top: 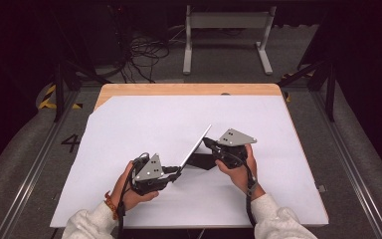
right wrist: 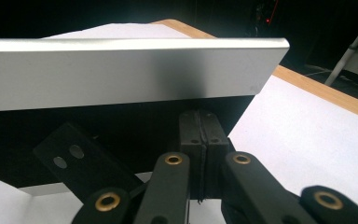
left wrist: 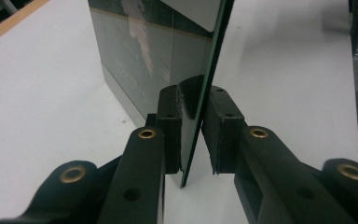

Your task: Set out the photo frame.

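High view: thin metal-edged panel (top: 196, 145) tilted over bench (top: 189, 89) center, left tool (top: 171, 172) at its 7 o'clock end, right tool (top: 210, 145) at 3 o'clock. Left gripper view: left tool (left wrist: 196, 135) straddles the panel (left wrist: 168, 60) edge, small gap at one pad. Right gripper view: right tool (right wrist: 199, 135) clenched under the panel (right wrist: 121, 70).

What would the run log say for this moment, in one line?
left gripper: shut on thin panel edge | right gripper: shut | tilted up over white sheet
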A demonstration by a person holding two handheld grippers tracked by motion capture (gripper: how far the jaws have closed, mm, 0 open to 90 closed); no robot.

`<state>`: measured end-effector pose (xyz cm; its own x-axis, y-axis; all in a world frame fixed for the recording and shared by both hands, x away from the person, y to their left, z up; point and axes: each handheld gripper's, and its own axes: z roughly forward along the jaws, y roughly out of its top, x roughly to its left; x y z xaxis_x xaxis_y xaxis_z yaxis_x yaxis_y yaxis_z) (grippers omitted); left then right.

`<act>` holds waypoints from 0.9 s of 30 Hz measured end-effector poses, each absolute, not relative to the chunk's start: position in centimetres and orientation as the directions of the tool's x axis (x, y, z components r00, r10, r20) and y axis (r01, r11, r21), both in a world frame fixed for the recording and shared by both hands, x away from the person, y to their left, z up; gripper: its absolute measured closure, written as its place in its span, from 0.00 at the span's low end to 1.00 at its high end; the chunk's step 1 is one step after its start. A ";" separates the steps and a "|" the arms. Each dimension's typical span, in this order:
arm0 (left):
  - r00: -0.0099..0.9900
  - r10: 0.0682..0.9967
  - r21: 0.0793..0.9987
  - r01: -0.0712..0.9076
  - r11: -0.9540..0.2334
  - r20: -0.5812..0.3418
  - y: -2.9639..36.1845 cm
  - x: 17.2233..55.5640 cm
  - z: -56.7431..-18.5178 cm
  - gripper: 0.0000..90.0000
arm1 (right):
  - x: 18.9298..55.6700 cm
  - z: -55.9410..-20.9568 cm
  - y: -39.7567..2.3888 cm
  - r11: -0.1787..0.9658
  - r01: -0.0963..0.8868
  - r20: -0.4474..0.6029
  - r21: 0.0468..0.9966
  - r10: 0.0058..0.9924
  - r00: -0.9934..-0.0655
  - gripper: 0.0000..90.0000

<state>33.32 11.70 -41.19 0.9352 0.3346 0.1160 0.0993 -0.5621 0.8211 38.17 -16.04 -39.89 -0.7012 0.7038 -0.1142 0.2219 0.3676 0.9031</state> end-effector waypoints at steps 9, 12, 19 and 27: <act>0.940 0.327 0.823 0.108 -0.557 0.098 11.9 33.3 -41.6 0.90 | 38.5 -40.0 -15.8 0.377 0.225 -0.117 0.898 0.699 -0.705 1.00; 0.941 0.325 0.828 0.112 -0.550 0.088 11.5 33.3 -41.6 0.89 | 38.7 -40.2 -15.5 0.380 0.228 -0.114 0.897 0.694 -0.711 1.00; 0.940 0.328 0.831 0.105 -0.546 0.097 10.7 33.1 -41.7 0.87 | 39.2 -40.2 -15.0 0.380 0.234 -0.110 0.895 0.696 -0.709 1.00; 0.941 0.323 0.822 0.102 -0.560 0.103 10.8 32.8 -41.9 0.89 | 39.2 -40.3 -14.8 0.389 0.232 -0.112 0.892 0.685 -0.720 1.00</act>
<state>32.83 10.82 -41.95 0.9406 0.3235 0.1034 0.1020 -0.5597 0.8224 39.22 -14.80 -40.31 -0.7195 0.6854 -0.1116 0.2321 0.3889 0.8916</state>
